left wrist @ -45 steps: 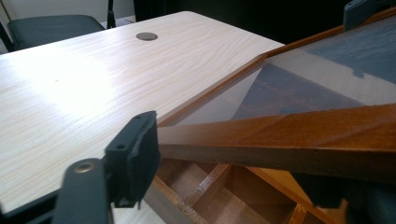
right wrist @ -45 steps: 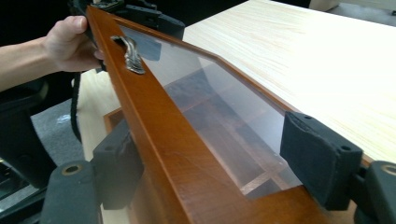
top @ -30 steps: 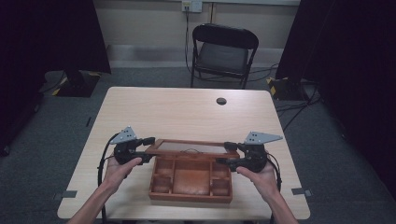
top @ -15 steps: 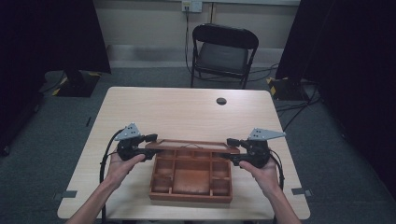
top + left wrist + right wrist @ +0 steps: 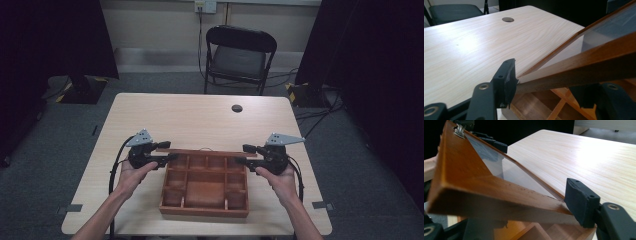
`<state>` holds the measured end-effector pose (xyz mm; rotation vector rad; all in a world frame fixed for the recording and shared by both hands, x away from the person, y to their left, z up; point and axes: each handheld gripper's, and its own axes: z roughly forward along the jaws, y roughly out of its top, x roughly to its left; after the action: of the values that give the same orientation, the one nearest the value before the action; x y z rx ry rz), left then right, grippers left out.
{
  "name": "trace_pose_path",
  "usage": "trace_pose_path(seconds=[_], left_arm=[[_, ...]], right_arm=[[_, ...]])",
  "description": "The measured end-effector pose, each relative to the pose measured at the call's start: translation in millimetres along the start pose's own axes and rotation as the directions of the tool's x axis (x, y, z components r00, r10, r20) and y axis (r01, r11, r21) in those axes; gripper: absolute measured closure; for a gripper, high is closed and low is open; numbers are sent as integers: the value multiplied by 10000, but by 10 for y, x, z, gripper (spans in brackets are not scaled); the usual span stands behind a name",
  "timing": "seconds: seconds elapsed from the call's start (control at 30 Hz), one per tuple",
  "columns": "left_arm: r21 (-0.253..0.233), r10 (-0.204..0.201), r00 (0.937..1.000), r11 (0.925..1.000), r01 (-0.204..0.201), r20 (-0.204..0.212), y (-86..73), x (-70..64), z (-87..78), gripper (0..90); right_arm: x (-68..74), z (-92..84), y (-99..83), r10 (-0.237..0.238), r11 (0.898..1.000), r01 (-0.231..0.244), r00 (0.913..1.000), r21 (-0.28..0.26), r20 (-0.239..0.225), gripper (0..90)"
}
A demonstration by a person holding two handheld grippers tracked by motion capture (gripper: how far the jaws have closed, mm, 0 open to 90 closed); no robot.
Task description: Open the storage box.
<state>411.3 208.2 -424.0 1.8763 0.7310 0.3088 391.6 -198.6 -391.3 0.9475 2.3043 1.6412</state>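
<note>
A brown wooden box [image 5: 204,210] with several compartments sits at the table's near edge. Its glass-paned lid [image 5: 205,151] is raised along the box's far side and looks edge-on in the high view. My left gripper [image 5: 168,158] is shut on the lid's left frame, and my right gripper [image 5: 244,154] is shut on its right frame. In the left gripper view the left gripper [image 5: 546,87] clamps the wooden lid [image 5: 579,62]. The right gripper view has the right gripper [image 5: 531,217] pinching the lid [image 5: 486,192], with a metal latch [image 5: 459,131] at its far corner.
The light wood table [image 5: 200,120] stretches bare beyond the box, with a round cable hole [image 5: 237,108] near its far edge. A black folding chair [image 5: 240,55] stands behind the table. Cables trail from both grippers over the table's sides.
Both grippers have moved away from me and slightly up with the lid's side frames. The lid has swung further up over the box's far edge.
</note>
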Motion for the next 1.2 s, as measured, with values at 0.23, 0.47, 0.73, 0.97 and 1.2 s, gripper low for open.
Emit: trace_pose_path(seconds=[0.23, 0.47, 0.73, 0.97, 1.2], left_arm=[[-103, -93, 9999, 9999, 93, 80, 17, 28, 27, 451], [-108, -267, 9996, 9996, 268, 51, 11, 64, 83, 452], [-220, -490, 9987, 9985, 492, 113, -8, 108, 132, 460], [-248, -663, 9978, 9975, 664, 85, -26, 158, 178, 469], [-162, -652, 9978, 9977, 654, 119, -41, 201, 201, 479]], right_arm=[[-42, 9, 12, -186, 9997, 187, 9998, -138, 93, 438], [-135, 58, 0, 75, 9997, -75, 10000, -230, 30, 439], [-223, 126, -19, 288, 9995, -286, 9995, -105, 165, 444], [-304, 168, -33, 444, 9988, -442, 9990, -208, 75, 457], [-383, 225, -65, 661, 9978, -660, 9978, -89, 76, 462]])
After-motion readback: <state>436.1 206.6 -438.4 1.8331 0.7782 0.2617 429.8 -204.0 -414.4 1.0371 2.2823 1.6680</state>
